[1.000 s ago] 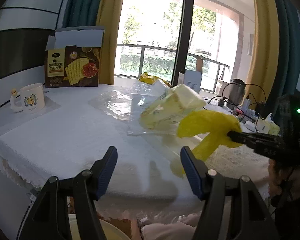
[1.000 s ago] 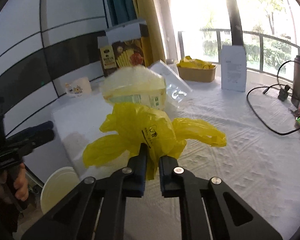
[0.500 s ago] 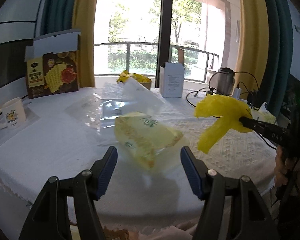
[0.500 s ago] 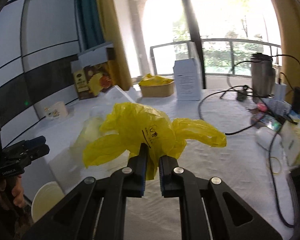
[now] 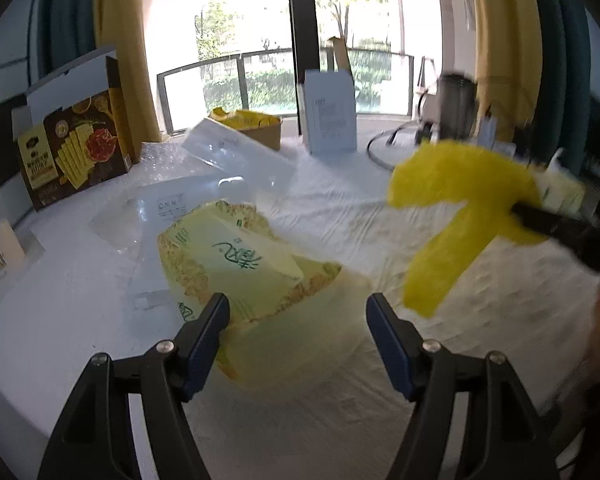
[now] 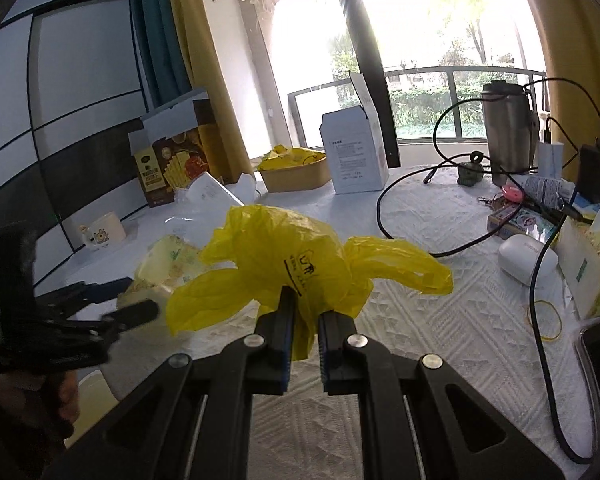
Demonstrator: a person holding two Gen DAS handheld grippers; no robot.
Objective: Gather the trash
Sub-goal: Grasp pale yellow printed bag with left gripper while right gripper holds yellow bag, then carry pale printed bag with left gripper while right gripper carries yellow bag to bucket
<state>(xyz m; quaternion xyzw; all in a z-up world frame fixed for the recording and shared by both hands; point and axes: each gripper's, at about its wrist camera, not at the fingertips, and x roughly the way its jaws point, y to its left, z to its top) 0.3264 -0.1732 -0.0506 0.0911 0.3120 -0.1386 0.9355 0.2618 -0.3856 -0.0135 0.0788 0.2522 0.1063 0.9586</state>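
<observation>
The right gripper [image 6: 303,320] pinched a crumpled yellow plastic bag [image 6: 284,264], thin and glossy with black print, its loose lobes flaring to either side above the white tablecloth [image 6: 440,320], which was embossed with a woven pattern. The left gripper [image 5: 296,320] stood wide, its jaws having just been opening, with a soft, pale yellow tissue pack [image 5: 244,268] between the blue pads; the left pad lay at the pack's edge, but whether it touched could not be told.

The pack lay on the cloth just in front of flat clear plastic sleeves [image 5: 204,184]. Behind the pack stood a dark cracker box [image 5: 76,152] with its flap raised, a brown paper bowl [image 6: 296,174] holding yellow wrappers, and an open white carton [image 6: 354,152]. To the right of the carton were a steel kettle [image 6: 508,128], black cables [image 6: 400,208], a white case [image 6: 528,258] and a yellow rubber band [image 6: 546,316]. A white mug [image 6: 102,232] sat left of the pack.

In the left wrist view the bag was blurred and covered part of the table's right side; the mug was cut off at the frame edge. A hand [image 6: 56,396] on the left gripper's handle was dim and partly out of frame.
</observation>
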